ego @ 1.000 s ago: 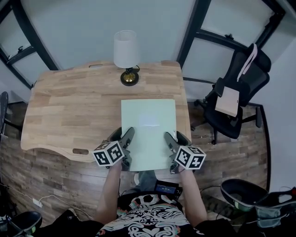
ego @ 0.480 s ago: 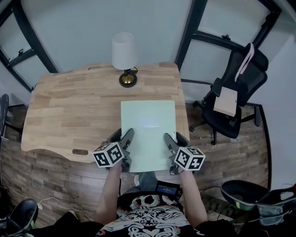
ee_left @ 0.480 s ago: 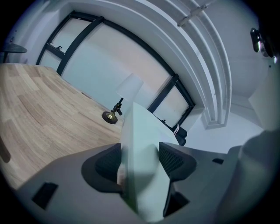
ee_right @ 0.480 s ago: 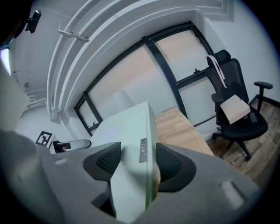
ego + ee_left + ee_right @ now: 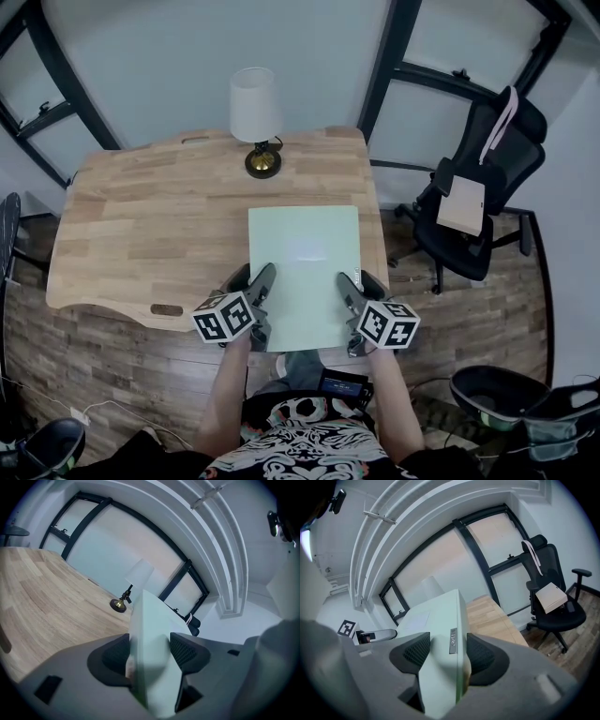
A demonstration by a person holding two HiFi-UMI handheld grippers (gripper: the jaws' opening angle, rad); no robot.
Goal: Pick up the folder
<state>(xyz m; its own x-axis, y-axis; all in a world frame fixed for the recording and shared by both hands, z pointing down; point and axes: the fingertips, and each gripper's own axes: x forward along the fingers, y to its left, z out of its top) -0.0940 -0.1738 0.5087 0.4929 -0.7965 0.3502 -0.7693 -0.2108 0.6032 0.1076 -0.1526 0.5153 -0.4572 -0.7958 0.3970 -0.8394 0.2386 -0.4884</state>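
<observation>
A pale green folder (image 5: pixel 305 267) is held flat above the wooden desk (image 5: pixel 150 220), its near end past the desk's front edge. My left gripper (image 5: pixel 259 302) is shut on the folder's left edge, and my right gripper (image 5: pixel 349 305) is shut on its right edge. In the left gripper view the folder (image 5: pixel 152 648) stands edge-on between the dark pads (image 5: pixel 187 651). In the right gripper view the folder (image 5: pixel 440 634) fills the gap between the pads (image 5: pixel 480 654), with a small label on its edge.
A table lamp (image 5: pixel 256 117) with a white shade stands at the desk's back edge. A black office chair (image 5: pixel 478 202) carrying a tan box is off to the right. Black window frames run behind the desk. Dark bags lie on the wood floor at lower right.
Both grippers and the folder have stayed nearly still, shifting only a few pixels right and down in the head view.
</observation>
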